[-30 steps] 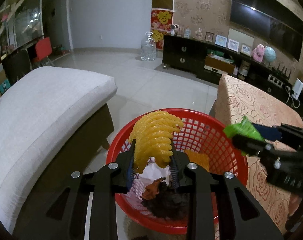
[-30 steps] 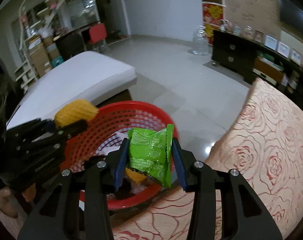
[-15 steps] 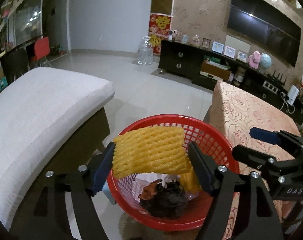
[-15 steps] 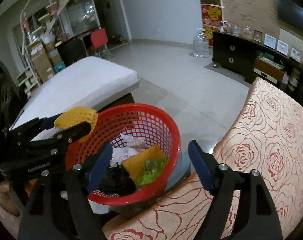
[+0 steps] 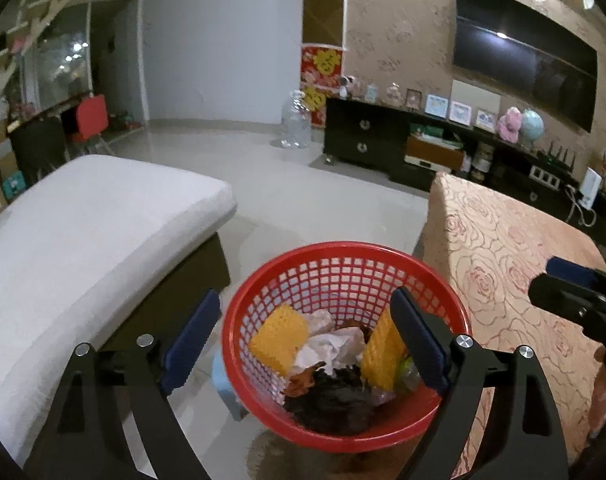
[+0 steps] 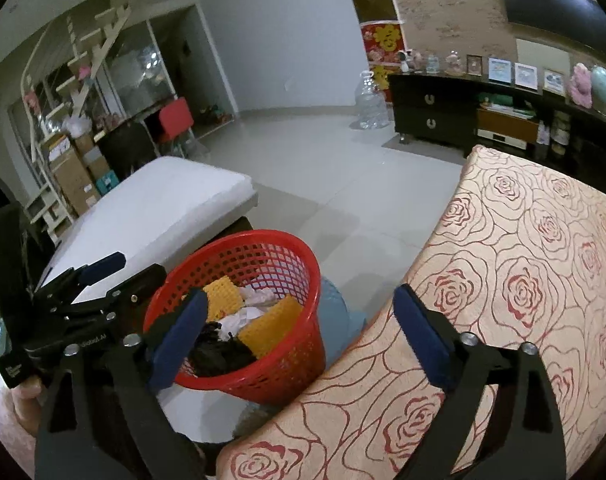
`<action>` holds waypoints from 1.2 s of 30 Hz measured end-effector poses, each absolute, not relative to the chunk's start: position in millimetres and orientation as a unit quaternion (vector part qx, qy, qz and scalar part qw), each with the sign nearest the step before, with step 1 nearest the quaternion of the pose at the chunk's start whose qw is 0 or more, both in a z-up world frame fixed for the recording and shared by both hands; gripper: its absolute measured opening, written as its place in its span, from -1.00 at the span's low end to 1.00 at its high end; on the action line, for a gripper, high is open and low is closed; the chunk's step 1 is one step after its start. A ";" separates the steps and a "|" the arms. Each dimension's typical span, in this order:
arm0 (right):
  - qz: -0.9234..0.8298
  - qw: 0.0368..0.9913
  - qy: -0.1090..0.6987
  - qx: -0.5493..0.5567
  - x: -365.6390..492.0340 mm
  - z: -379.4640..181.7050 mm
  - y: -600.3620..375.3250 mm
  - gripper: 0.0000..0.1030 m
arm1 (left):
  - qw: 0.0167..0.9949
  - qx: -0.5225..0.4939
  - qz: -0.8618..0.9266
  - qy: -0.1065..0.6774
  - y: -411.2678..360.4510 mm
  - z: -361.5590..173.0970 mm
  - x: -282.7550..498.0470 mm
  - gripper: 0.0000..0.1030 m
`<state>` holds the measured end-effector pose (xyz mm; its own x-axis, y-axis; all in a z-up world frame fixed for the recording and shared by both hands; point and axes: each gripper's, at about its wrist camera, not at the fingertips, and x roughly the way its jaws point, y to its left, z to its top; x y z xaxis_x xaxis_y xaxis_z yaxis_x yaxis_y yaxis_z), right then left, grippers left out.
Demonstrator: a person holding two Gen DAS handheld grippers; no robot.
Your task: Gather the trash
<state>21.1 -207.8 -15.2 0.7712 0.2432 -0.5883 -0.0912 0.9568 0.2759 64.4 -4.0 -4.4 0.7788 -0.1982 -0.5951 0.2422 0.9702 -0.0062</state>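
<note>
A red plastic basket (image 5: 343,252) stands on the floor between the sofa and the table; it also shows in the right wrist view (image 6: 303,312). Inside lie two yellow foam nets (image 5: 279,338), crumpled white paper (image 5: 335,344) and dark scraps (image 5: 331,400). My left gripper (image 5: 303,340) is open and empty above the basket's near rim; it also shows in the right wrist view (image 6: 103,276). My right gripper (image 6: 299,332) is open and empty over the table edge, right of the basket; it also shows in the left wrist view (image 5: 571,280).
A table with a rose-patterned cloth (image 6: 523,280) lies to the right of the basket. A white cushioned sofa (image 5: 83,232) is to the left. A dark TV cabinet (image 5: 403,148) and a clear water jug (image 5: 295,124) stand at the far wall across tiled floor.
The left gripper opened and the yellow foam net fell into the basket. The right gripper let go of the green wrapper, which dropped in, and both grippers pulled back and up.
</note>
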 end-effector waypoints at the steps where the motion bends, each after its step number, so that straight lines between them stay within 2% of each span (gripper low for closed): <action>1: 0.093 0.934 0.324 0.119 17.9 -15.4 -206.3 0.77 | 0.946 0.035 -0.108 0.305 -2.2 -3.1 60.0 0.64; 4: 0.089 0.937 0.313 0.125 6.9 -16.0 -200.7 0.86 | 0.950 0.033 -0.088 0.296 2.7 -0.3 51.1 0.67; 10: 0.093 0.943 0.301 0.108 -11.0 -15.5 -177.4 0.86 | 0.958 0.028 -0.052 0.279 15.9 2.3 20.3 0.70; 17: 0.095 0.954 0.276 0.072 -30.5 -5.9 -159.9 0.86 | 0.966 0.058 -0.021 0.252 21.1 10.4 -18.9 0.82; 36: 0.066 0.958 0.270 0.064 -43.2 -9.5 -157.8 0.86 | 0.967 0.041 -0.041 0.246 15.9 9.8 -26.6 0.84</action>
